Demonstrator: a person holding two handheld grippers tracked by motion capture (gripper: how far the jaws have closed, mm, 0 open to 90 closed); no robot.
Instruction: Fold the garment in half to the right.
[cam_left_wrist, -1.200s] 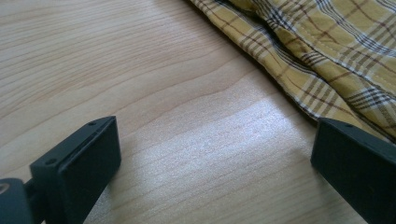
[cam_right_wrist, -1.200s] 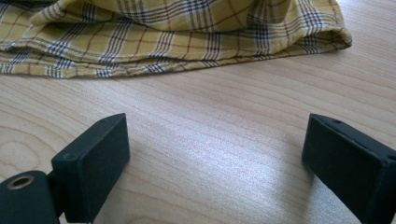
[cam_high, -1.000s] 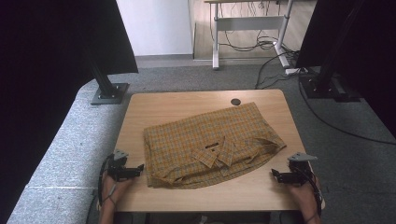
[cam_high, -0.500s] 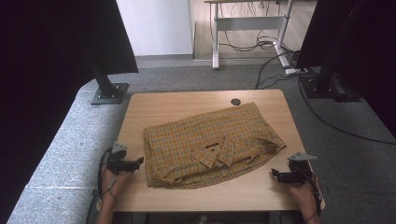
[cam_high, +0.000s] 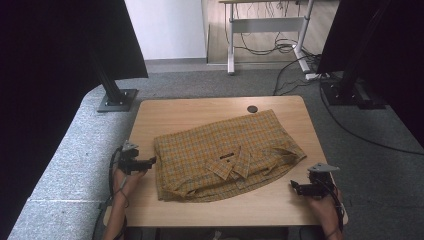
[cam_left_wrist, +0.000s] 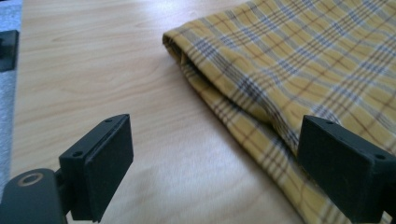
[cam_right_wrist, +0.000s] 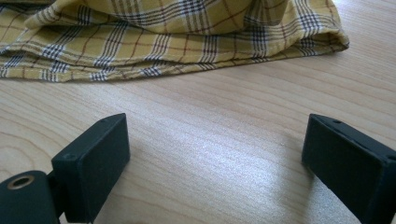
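A yellow plaid shirt (cam_high: 225, 155) lies folded on the wooden table (cam_high: 190, 112), collar toward the person. My left gripper (cam_high: 150, 161) hovers just left of the shirt's left edge, jaws pointing at it. In the left gripper view the left gripper (cam_left_wrist: 215, 168) is open, with bare table between its jaws and the shirt's folded edge (cam_left_wrist: 243, 98) by the right jaw. My right gripper (cam_high: 292, 186) rests near the table's front right corner, a short way from the shirt's hem. There the right gripper (cam_right_wrist: 215, 163) stands open over bare wood, the shirt (cam_right_wrist: 177, 42) farther ahead.
A small black disc (cam_high: 252, 108) sits at the table's far edge. A black stand base (cam_high: 116, 100) is on the floor at the back left. Desk legs and cables (cam_high: 280, 47) lie beyond the table. Dark panels flank both sides.
My left gripper has moved away from the person along the table's left side, level with the shirt's left edge. The right gripper and the shirt have stayed put.
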